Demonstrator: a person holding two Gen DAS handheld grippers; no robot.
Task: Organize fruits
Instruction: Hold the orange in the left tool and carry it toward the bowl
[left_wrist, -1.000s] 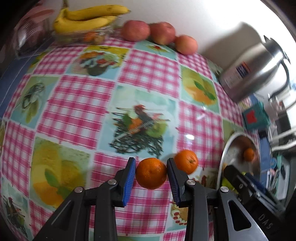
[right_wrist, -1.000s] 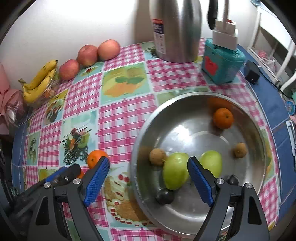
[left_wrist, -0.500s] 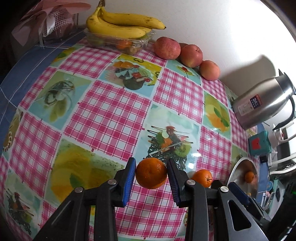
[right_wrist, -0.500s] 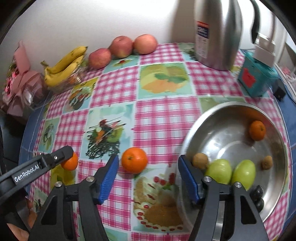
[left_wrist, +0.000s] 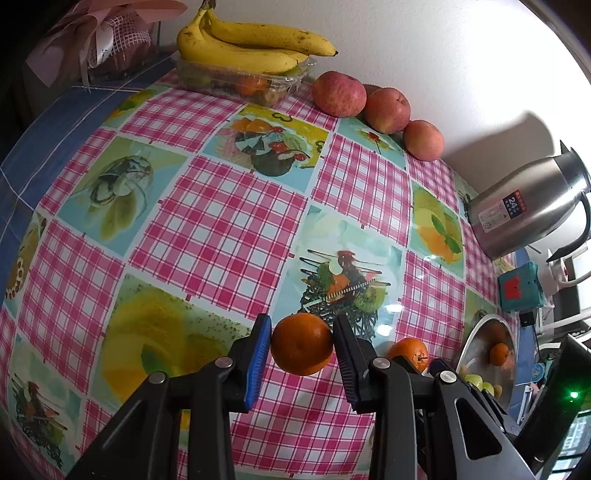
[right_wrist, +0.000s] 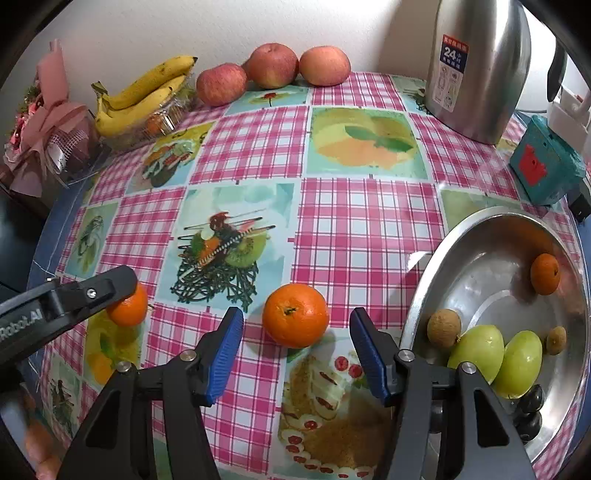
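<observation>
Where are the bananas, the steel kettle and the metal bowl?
bananas (right_wrist: 147, 88), right wrist view, middle of the bunch.
steel kettle (right_wrist: 480, 66), right wrist view, its shiny body.
metal bowl (right_wrist: 491, 273), right wrist view, bare inner wall.

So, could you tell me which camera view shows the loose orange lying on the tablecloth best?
The right wrist view: the loose orange lies whole and unobstructed ahead of the right gripper. In the left wrist view the same orange is partly hidden behind the left gripper.

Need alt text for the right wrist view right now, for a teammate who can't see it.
The right gripper hangs open over a loose orange on the checked tablecloth, its jaws just narrowed but not touching. At right, a steel bowl holds fruit; at left, the left gripper grips another orange.
</observation>
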